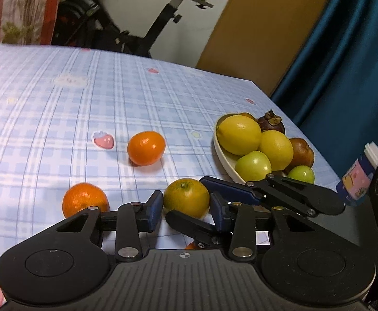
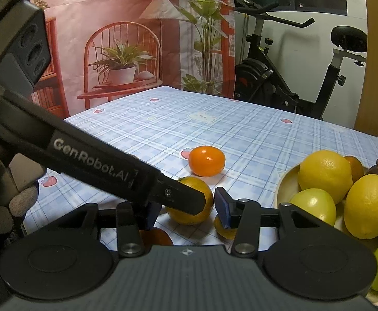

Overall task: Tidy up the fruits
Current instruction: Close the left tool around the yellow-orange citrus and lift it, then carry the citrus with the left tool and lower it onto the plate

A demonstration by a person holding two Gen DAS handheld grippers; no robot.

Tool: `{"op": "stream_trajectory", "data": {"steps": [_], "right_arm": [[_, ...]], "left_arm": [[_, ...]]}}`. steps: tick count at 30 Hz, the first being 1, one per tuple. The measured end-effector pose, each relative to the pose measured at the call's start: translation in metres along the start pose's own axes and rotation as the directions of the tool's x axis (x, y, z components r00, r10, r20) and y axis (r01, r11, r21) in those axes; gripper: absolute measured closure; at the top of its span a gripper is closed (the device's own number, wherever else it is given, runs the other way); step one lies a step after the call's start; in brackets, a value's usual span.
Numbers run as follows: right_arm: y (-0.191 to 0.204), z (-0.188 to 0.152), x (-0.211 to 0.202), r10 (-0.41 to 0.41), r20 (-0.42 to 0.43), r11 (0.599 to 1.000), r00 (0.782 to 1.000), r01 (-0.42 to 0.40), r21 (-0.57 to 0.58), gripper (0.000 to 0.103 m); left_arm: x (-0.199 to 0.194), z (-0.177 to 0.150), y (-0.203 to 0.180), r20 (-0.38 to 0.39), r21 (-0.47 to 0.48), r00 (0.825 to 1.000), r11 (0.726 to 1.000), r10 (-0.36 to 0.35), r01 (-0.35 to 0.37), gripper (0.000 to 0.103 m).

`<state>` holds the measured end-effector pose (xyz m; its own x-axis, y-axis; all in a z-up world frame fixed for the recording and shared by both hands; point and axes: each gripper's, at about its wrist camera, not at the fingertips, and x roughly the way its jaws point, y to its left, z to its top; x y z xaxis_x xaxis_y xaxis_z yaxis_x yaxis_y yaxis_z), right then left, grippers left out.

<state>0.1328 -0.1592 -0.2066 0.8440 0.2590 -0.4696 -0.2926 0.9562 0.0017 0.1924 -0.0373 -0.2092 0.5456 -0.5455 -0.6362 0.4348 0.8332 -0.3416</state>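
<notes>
Nearest the left wrist camera, the left tongs [image 1: 186,208] pinch a yellow-green citrus [image 1: 186,197] between their blue pads, resting on the counter [image 1: 59,108] with its checked blue cloth. The right tongs [image 2: 186,211] sit partly open just beside the same fruit; whether they touch it is unclear from either view. A small orange piece lies under the right pad, but I cannot tell if it is gripped. Two tangerines lie loose: one [image 1: 85,200] just left of the held fruit, another [image 1: 146,148] farther out. The bowl [image 1: 224,160], already holding lemons, green fruit and a mangosteen, stands near on the right.

To do this lift well, I judge that the right tongs should back clear first, so the two tools do not foul. Keep the squeeze light on the round skin, raise it straight, then lower it into a gap among the piled fruit rather than onto a lemon, where it could roll off.
</notes>
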Motion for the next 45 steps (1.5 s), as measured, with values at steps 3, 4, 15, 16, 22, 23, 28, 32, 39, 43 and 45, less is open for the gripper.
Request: {"op": "stream_trajectory", "data": {"steps": [3,4,15,16,22,23,28,32,39,43,45], "right_arm": [[0.0,0.0,0.0,0.002,-0.001,1.0,1.0,-0.002,0.002,0.056],[0.0,0.0,0.0,0.004,-0.002,1.0,1.0,-0.004,0.004,0.056],[-0.002,-0.001,0.005,0.015,-0.044,1.0,0.999,-0.014,0.024,0.057],[-0.002,-0.001,0.004,0.016,-0.043,1.0,0.999,-0.015,0.026,0.057],[-0.003,0.002,-0.002,0.012,-0.002,1.0,1.0,-0.012,0.026,0.057],[-0.003,0.003,-0.005,0.006,0.012,1.0,1.0,-0.006,0.021,0.057],[-0.009,0.011,-0.022,-0.026,0.051,0.999,0.998,0.024,0.031,0.057],[-0.021,0.015,-0.037,-0.074,0.068,0.994,0.995,0.069,0.081,0.058],[-0.047,0.01,-0.068,-0.198,0.072,0.966,0.978,0.183,0.18,0.057],[-0.064,0.004,-0.079,-0.26,0.03,0.941,0.965,0.247,0.23,0.057],[-0.07,0.001,-0.08,-0.275,0.003,0.93,0.962,0.265,0.256,0.058]], "left_arm": [[0.0,0.0,-0.002,-0.001,0.017,1.0,1.0,0.005,-0.005,0.061],[-0.001,0.001,-0.001,-0.001,0.017,1.0,1.0,0.005,-0.005,0.061],[0.0,0.001,-0.003,-0.002,0.022,1.0,1.0,0.009,-0.009,0.061],[-0.001,0.001,-0.003,-0.002,0.023,1.0,1.0,0.009,-0.009,0.061],[-0.01,0.005,-0.008,0.039,0.057,0.999,0.998,0.006,-0.008,0.061],[-0.012,0.006,-0.01,0.048,0.069,0.999,0.998,0.004,-0.008,0.061],[-0.015,0.02,-0.03,0.046,0.135,0.999,0.991,-0.024,0.018,0.061],[-0.007,0.032,-0.046,0.03,0.167,0.997,0.984,-0.072,0.066,0.061],[0.022,0.043,-0.088,-0.038,0.244,0.988,0.958,-0.149,0.154,0.061],[0.045,0.042,-0.107,-0.098,0.259,0.981,0.948,-0.165,0.185,0.061],[0.054,0.039,-0.111,-0.12,0.26,0.98,0.948,-0.159,0.185,0.061]]}}
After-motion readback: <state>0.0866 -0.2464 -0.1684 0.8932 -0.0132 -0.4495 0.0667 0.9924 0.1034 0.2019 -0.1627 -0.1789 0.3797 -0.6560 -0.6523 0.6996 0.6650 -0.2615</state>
